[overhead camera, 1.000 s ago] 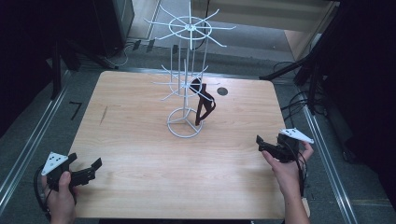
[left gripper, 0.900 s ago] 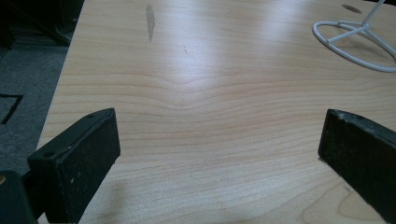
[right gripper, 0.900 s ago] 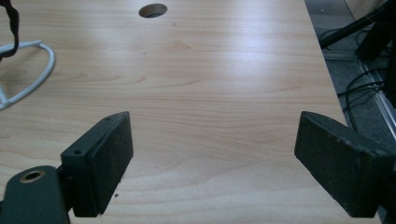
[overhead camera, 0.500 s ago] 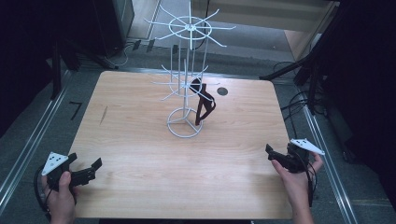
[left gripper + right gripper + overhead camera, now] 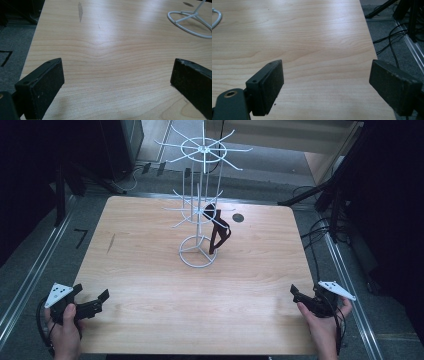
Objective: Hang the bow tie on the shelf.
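A white wire rack with two tiers of hooks stands on the wooden table, a little behind its middle. From a lower hook a dark strap-like item hangs down to the ring base. My left gripper rests at the near left corner, open and with nothing in it; in the left gripper view its jaws stand wide apart over bare wood, with the rack base far ahead. My right gripper sits at the near right edge, open; in the right gripper view nothing lies between its pads.
A small dark round hole marks the table behind the rack. Cables and dark stands lie on the floor to the right of the table. A metal rail runs along the left side.
My right gripper has drawn back toward the near right corner of the table. The left gripper, the rack and the hanging item have stayed put.
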